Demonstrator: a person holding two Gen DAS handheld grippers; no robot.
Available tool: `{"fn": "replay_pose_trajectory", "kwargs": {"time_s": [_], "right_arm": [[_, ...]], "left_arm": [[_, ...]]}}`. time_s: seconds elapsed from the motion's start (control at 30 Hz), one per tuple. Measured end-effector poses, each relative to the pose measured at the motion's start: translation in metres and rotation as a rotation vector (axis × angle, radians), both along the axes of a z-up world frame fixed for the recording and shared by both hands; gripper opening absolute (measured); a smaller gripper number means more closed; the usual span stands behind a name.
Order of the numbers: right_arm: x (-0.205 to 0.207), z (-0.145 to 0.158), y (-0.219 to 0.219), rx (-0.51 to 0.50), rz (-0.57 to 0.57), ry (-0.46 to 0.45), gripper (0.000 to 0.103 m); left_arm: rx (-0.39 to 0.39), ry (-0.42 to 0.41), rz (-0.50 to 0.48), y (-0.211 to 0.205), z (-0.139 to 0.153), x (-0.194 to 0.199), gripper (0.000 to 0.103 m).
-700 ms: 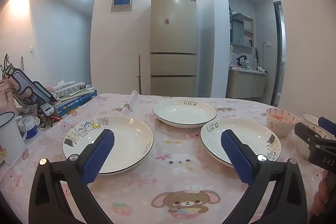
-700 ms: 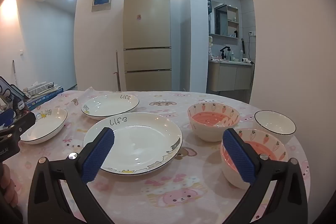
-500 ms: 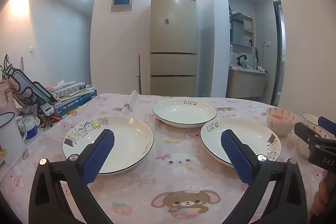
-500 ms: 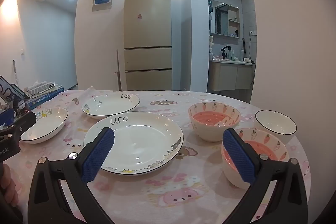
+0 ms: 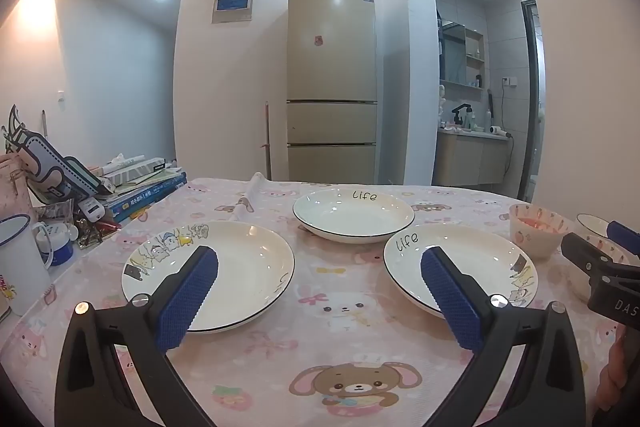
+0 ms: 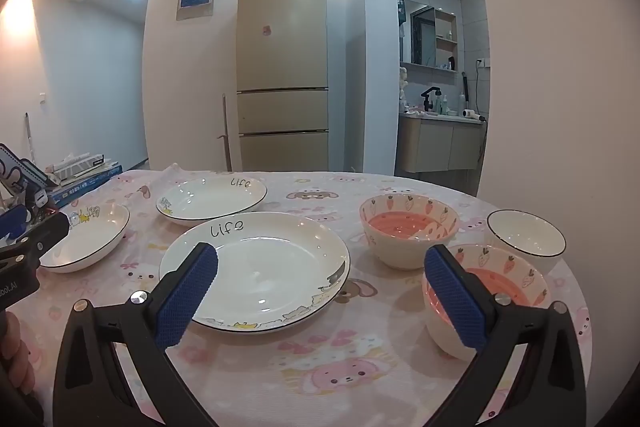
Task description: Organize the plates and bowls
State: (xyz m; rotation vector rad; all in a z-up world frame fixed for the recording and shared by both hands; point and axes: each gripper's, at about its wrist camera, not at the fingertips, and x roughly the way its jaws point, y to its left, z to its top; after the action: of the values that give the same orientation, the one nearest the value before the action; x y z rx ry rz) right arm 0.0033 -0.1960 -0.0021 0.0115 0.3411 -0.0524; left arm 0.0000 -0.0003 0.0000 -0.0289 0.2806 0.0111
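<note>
Three plates and three bowls are sitting apart on the pink cartoon tablecloth [image 6: 320, 359]; both claws are hanging released and empty.

Left to right: the left gripper [image 5: 318, 281] is gaping over the cartoon-rimmed plate [image 5: 240, 267]; the far "Life" plate [image 6: 212, 199] and near "Life" plate [image 6: 264, 263] are gleaming white, black-edged; the right gripper [image 6: 320, 281] is spreading wide beside two carrot-print bowls [image 6: 408, 227], pink inside; a white bowl [image 6: 526, 233] is resting rightmost.

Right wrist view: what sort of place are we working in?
Most likely a home dining area: a tall fridge behind the table, a washbasin nook at right, and plates and bowls laid out.
</note>
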Motion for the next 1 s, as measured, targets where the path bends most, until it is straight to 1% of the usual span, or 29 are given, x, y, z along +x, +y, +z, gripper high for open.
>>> {"fn": "replay_pose_trajectory", "kwargs": {"time_s": [1.0], "right_arm": [[0.0038, -0.0028, 0.0022, 0.003, 0.004, 0.002, 0.103]], "left_arm": [[0.002, 0.001, 0.000, -0.0002, 0.0000, 0.0002, 0.103]]}}
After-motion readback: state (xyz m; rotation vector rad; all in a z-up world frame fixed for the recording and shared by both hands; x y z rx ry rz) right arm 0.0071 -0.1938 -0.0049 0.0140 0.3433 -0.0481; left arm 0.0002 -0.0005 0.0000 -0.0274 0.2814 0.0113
